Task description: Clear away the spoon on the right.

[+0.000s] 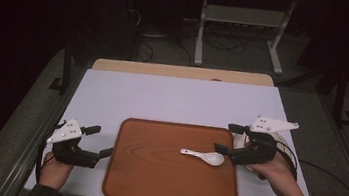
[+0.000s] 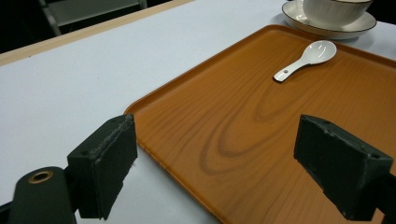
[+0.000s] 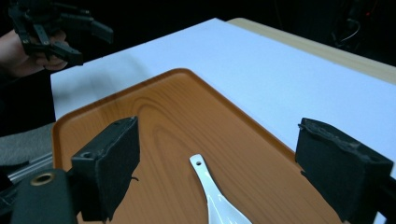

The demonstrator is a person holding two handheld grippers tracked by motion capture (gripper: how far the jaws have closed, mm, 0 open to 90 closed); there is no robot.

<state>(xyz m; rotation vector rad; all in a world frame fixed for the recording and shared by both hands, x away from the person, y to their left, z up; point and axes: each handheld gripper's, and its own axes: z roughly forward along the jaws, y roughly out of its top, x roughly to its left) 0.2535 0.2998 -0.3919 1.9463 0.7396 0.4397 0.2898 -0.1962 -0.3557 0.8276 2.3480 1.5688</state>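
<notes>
A white ceramic spoon (image 1: pixel 203 156) lies on the brown wooden tray (image 1: pixel 153 171), bowl end toward the right. My right gripper (image 1: pixel 227 138) hovers open just right of the spoon's bowl end, nothing between its jaws. In the right gripper view the spoon (image 3: pixel 215 200) lies below and between the open jaws on the tray (image 3: pixel 163 116). My left gripper (image 1: pixel 100 141) is open beside the tray's left edge, holding nothing. From the left gripper view the spoon (image 2: pixel 308 58) lies far across the tray (image 2: pixel 224 116).
A white bowl (image 2: pixel 334 7) on a dark-rimmed plate (image 2: pixel 299 16) stands just off the tray's right side, mostly hidden behind my right gripper in the high view. The white tabletop (image 1: pixel 172 98) has a wooden strip (image 1: pixel 180 71) at its far edge.
</notes>
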